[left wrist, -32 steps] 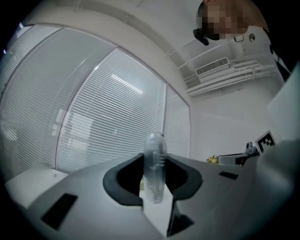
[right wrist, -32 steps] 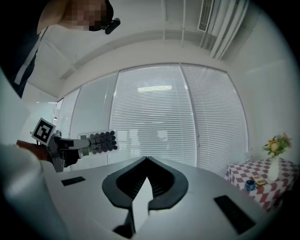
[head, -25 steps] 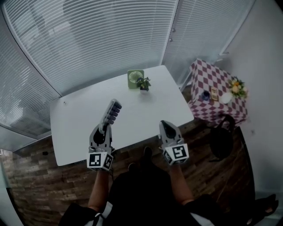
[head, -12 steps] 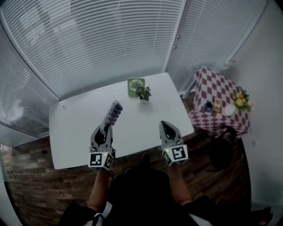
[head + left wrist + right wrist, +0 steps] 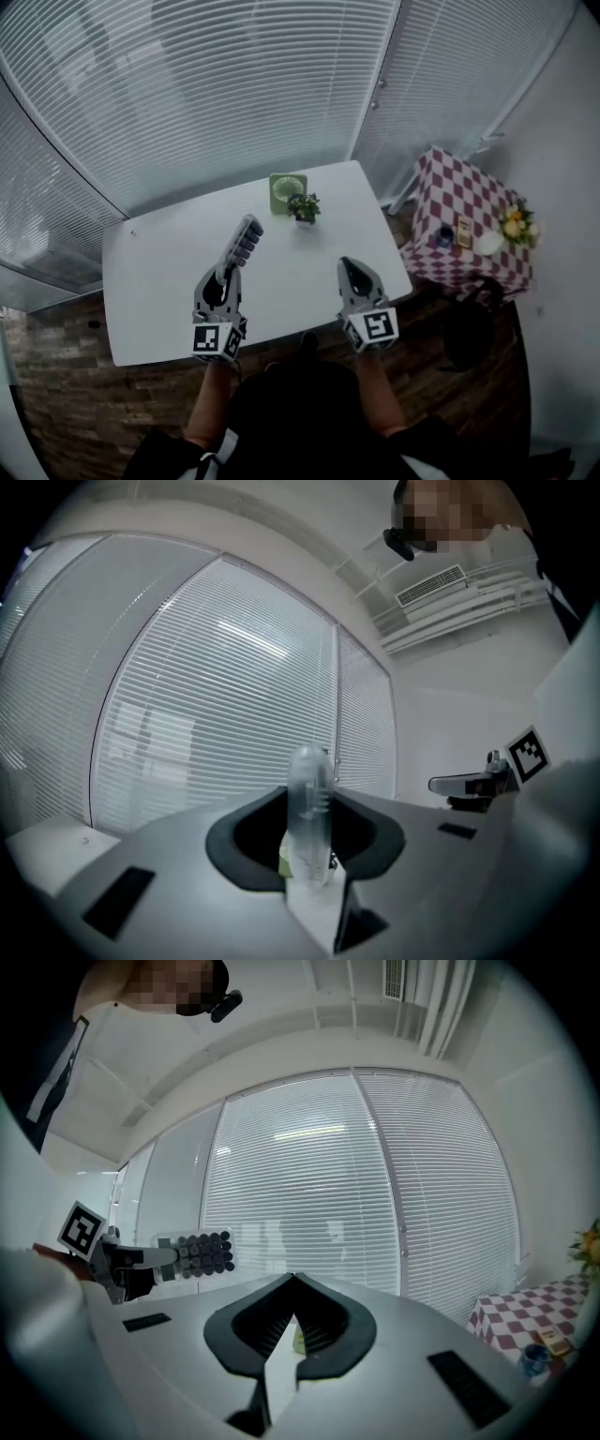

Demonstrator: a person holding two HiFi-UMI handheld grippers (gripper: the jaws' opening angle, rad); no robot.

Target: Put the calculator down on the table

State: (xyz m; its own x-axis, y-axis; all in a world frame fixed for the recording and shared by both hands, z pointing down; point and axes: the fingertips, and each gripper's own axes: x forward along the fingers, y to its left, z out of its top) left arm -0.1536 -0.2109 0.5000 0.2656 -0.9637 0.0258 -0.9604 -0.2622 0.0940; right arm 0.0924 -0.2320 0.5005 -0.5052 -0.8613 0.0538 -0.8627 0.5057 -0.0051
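A slim calculator (image 5: 240,242) with dark round keys sticks out forward from my left gripper (image 5: 225,272), which is shut on its near end and holds it level above the white table (image 5: 150,272). In the left gripper view the calculator (image 5: 309,803) shows edge-on between the jaws. From the right gripper view I see its keypad (image 5: 192,1253) at the left. My right gripper (image 5: 354,265) hovers over the table's near edge. Its tips (image 5: 292,1283) meet with nothing between them.
A green fan (image 5: 288,189) and a small potted plant (image 5: 304,206) stand at the table's far edge. A checkered side table (image 5: 469,220) with small items is at the right, with a dark chair (image 5: 469,328) in front of it. Blinds cover the windows behind.
Both grippers have moved a little forward over the table's near edge, toward the window. The calculator stays in the left gripper's hold.
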